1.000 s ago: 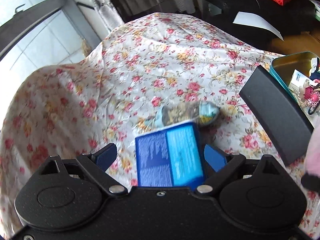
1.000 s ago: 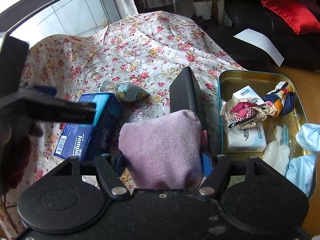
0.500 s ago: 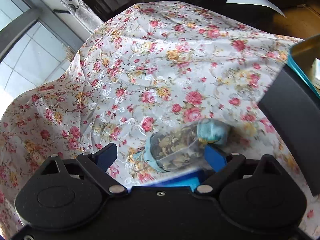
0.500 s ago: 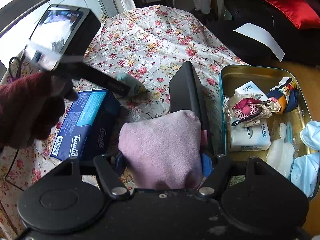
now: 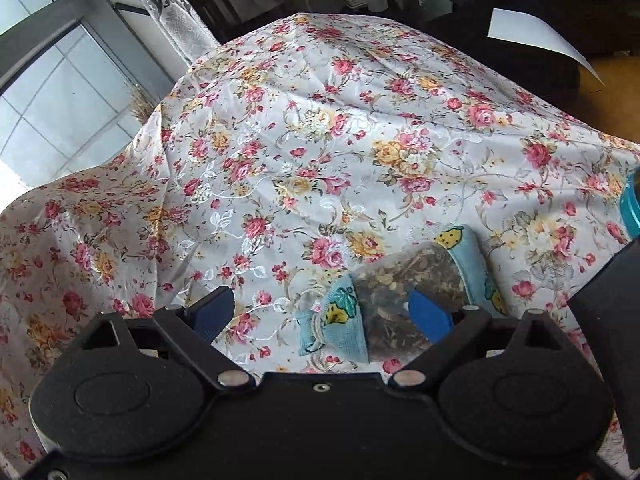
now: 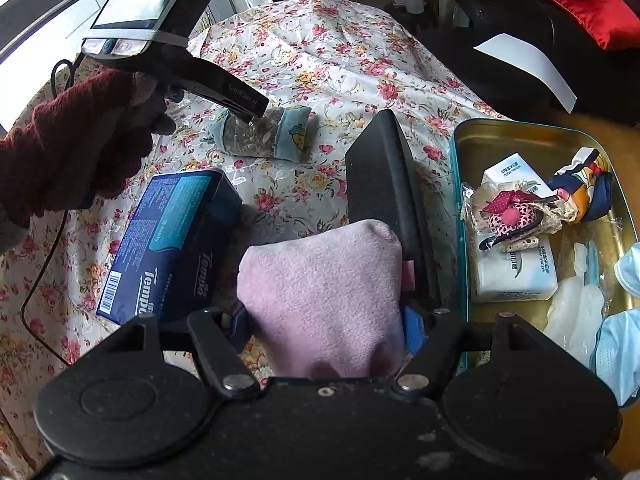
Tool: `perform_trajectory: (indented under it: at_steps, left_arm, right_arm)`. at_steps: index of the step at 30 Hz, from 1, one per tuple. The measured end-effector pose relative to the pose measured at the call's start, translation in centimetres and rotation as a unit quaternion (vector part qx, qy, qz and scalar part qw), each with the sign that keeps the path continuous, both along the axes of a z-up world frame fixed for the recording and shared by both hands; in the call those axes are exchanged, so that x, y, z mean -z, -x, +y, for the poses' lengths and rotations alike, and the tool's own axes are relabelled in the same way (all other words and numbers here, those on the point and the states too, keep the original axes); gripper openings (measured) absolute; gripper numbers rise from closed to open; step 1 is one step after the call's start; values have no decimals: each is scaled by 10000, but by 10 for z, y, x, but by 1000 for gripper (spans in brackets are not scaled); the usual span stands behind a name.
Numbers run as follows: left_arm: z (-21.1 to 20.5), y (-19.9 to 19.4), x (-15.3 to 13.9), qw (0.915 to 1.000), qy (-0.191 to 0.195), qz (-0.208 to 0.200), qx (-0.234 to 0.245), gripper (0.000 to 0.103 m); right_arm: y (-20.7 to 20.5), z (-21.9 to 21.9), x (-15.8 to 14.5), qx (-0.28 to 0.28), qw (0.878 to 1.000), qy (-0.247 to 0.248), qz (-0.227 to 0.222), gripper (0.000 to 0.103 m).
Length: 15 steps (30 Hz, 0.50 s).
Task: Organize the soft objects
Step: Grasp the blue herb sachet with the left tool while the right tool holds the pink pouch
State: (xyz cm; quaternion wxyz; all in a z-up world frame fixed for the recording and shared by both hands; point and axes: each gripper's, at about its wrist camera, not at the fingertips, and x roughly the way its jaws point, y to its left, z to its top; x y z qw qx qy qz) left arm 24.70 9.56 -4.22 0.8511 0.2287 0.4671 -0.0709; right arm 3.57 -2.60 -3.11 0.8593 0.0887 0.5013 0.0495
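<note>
A: Which surface is shown, and what is laid on it?

B: A white satin cloth printed with red and yellow flowers point(image 5: 304, 168) is draped over the table. At its right edge a teal metal tin with a gold inside point(image 6: 520, 136) is set; white tissue packs, a patterned cloth and pale blue masks are contained in it. A dark blue Tempo tissue pack point(image 6: 172, 240) is laid flat on the cloth, left of the tin.

A: How are the tongs set?

B: The right gripper point(image 6: 324, 320) is pinched on a folded pink fleece cloth point(image 6: 320, 292), which is held just beside the tin's left wall. The left gripper point(image 5: 322, 312) is spread wide, with nothing pressed.

A: Where is the smaller item?

B: A light blue drawstring pouch with a clear window of dried herbs point(image 5: 400, 300) is laid on the floral cloth. It is seen between the spread left fingers; contact with the right-hand pad point(image 5: 430, 316) cannot be judged, as the pad overlaps it.
</note>
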Motion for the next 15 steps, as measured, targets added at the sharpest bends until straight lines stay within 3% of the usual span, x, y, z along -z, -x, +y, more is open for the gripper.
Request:
perform_trajectory:
  at_steps: [4, 8, 15]
  left_arm:
    - [0, 5, 6, 9986, 99, 192, 491, 92]
    - [-3, 6, 15, 9924, -60, 519, 1113, 92]
    - [-10, -13, 35, 9910, -102, 751, 1104, 94]
  right_arm:
    - [-2, 1, 2, -48, 10000, -30, 52, 70]
    - [-4, 4, 4, -100, 9999, -38, 110, 70]
    - [-8, 9, 6, -144, 9998, -45, 157, 70]
